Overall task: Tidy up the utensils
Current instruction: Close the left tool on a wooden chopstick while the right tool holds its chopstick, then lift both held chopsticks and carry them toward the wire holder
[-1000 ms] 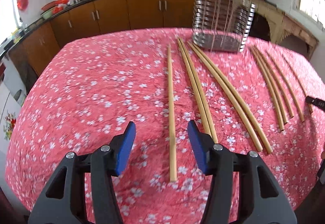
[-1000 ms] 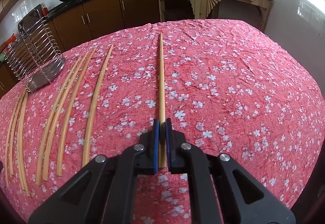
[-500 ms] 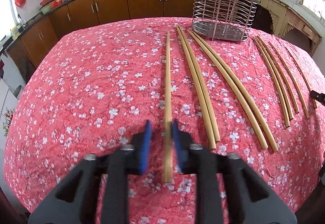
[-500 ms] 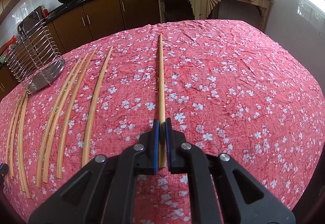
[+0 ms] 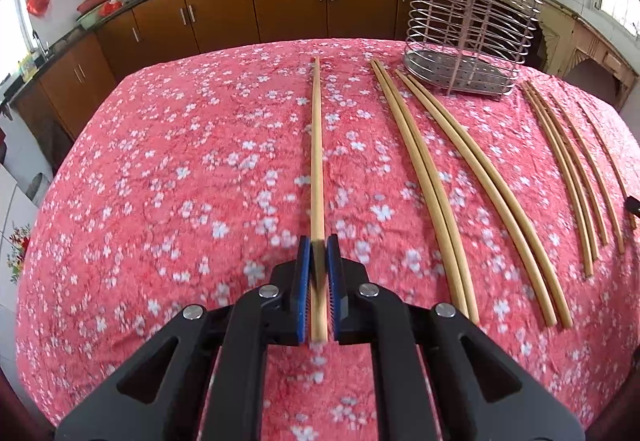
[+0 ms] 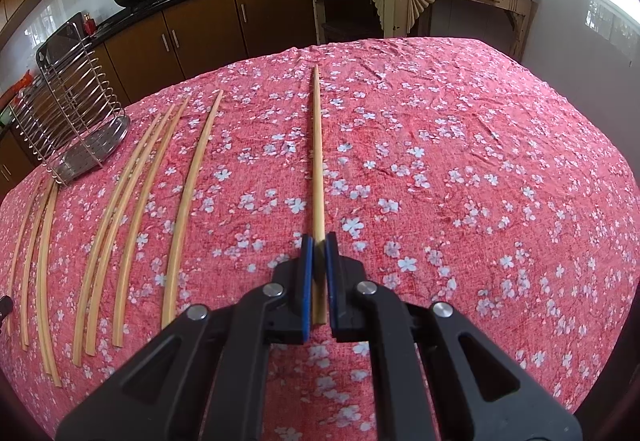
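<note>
The near end of each gripped chopstick is hidden between blue pads and black tool bodies, so how far the wood runs back cannot be seen. In the left wrist view the pinch point is blurred. The left tool (image 5: pixel 319 253) is closed on a chopstick (image 5: pixel 317 145) that points straight ahead over the counter (image 5: pixel 160 169), which is covered in a red cloth with white flowers. The right tool (image 6: pixel 319 247) is likewise clamped on its own chopstick (image 6: pixel 317 145), whose tip points toward the far edge of the cloth. Whether either stick rests on the cloth or is lifted off it cannot be told.

To the right of the left tool lie two close pairs of chopsticks (image 5: pixel 424 177), and further right a thinner-looking group, the last of which is cut off by the frame edge. A wire utensil rack (image 5: pixel 468 29) stands upright near the far ends of the middle pairs. In the right wrist view the same rack (image 6: pixel 72 109) sits at far left, partly cropped. Brown cabinets (image 5: pixel 288 5) line the wall behind, with dark pans on top that are hard to make out.
</note>
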{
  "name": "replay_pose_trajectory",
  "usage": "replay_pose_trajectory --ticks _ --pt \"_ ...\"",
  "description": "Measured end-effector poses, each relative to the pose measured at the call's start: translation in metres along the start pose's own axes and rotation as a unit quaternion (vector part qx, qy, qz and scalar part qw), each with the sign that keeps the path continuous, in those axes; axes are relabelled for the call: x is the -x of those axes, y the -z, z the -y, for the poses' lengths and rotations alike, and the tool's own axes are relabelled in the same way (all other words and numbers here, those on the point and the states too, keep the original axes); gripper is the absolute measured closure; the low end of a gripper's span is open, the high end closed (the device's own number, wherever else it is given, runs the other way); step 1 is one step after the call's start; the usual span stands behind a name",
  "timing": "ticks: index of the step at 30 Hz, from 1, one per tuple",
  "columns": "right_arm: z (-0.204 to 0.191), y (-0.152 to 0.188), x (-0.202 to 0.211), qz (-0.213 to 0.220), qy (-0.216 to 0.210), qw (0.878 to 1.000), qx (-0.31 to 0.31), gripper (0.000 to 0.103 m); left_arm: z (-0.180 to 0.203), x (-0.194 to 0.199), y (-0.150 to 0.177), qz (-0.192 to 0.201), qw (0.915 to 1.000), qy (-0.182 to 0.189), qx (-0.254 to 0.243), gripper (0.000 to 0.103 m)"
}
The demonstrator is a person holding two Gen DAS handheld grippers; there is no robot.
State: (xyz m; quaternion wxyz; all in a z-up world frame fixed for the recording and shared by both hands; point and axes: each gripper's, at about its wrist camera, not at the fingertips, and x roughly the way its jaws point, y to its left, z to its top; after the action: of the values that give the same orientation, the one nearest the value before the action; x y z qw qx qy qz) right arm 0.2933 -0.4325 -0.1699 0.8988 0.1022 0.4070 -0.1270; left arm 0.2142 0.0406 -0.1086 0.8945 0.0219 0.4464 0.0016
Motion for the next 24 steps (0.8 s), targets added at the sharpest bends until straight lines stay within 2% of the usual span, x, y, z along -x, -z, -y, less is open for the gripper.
replay_pose_trajectory --ticks 15,18,24 --pt "0.002 0.010 0.010 0.004 -0.012 1.000 -0.003 0.096 0.003 0.005 0.013 0.019 0.9997 -0.007 0.010 0.096" --pt "0.002 0.015 0.025 0.028 -0.011 0.999 0.010 0.096 -0.003 0.009 0.014 0.016 0.9998 0.004 0.012 0.096" --pt "0.001 0.014 0.070 0.095 -0.013 0.995 0.021 0.096 -0.014 0.041 0.014 0.061 0.9981 0.003 0.010 0.096"
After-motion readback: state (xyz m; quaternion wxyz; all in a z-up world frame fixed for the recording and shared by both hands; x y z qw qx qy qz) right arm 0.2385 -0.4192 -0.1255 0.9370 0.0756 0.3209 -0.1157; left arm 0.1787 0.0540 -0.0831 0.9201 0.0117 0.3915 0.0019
